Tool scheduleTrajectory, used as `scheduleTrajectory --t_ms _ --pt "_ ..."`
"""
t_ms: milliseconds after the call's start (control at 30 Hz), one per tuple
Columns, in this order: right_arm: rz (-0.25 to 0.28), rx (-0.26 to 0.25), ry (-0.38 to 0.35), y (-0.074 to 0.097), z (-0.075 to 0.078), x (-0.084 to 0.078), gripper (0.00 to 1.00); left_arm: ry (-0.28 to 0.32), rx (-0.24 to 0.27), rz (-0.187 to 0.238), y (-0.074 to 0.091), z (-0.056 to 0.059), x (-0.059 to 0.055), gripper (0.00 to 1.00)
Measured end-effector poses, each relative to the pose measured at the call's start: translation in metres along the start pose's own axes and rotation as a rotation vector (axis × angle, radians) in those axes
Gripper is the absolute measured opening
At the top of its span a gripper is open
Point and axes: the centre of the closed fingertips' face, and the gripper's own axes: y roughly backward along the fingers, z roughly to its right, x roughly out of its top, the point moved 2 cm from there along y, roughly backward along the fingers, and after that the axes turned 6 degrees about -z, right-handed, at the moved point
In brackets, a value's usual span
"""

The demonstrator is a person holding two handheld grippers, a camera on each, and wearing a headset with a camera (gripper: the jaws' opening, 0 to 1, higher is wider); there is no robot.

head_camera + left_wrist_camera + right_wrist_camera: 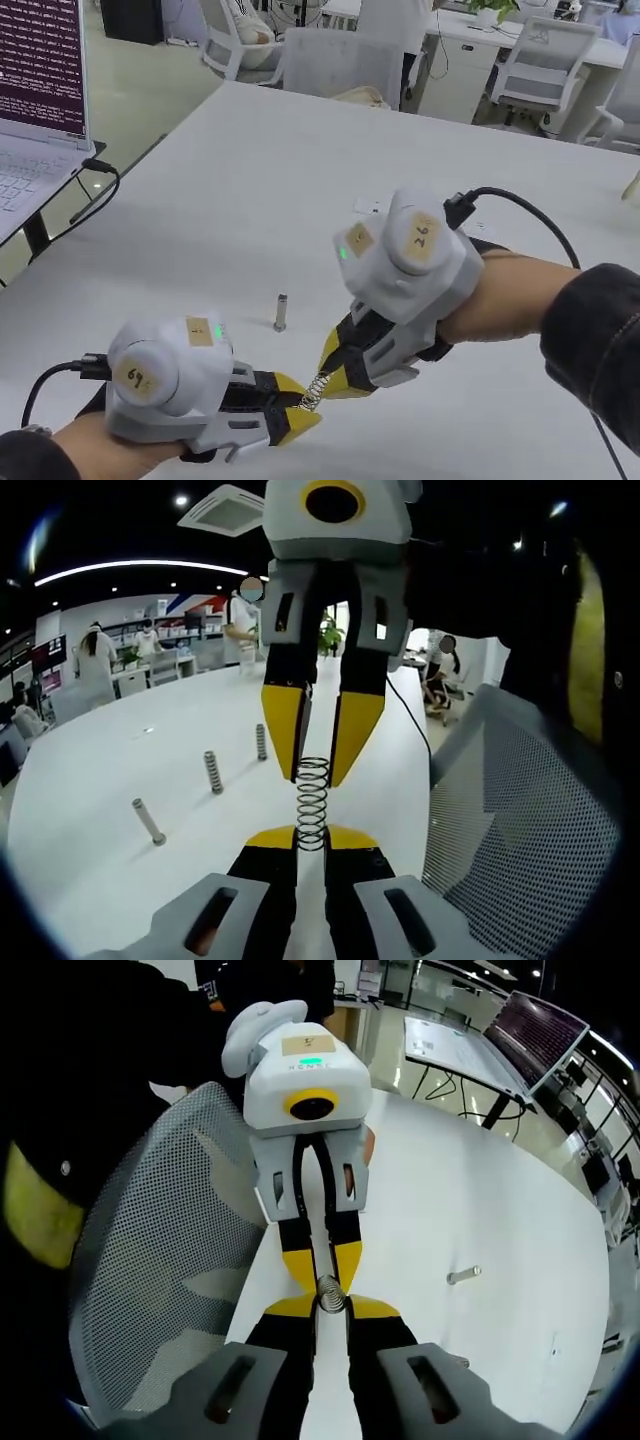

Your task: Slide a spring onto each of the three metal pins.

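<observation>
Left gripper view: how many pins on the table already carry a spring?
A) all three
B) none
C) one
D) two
D: the middle pin and the far pin are coil-wrapped along their shafts, while the near pin is smooth bare metal.

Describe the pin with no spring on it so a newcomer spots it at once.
On the white workbench, three pins stand in a row in the left gripper view. The bare pin is the end one nearest the camera; its shaft is smooth, while its two neighbours wear coiled springs.
</observation>
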Motion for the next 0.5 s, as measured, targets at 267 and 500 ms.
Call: scheduleTrajectory --t_ms 267,500 --pt "0.010 0.030 -0.020 -0.0061 -0.0023 -0.0008 0.10 -0.006 -0.012 0.021 0.0000 0.0014 0.0044 0.01" --pt "0.041 0.054 -0.042 -0.0073 -0.0022 0.0023 0.10 -0.003 -0.016 0.043 0.0014 0.0010 0.0077 0.01"
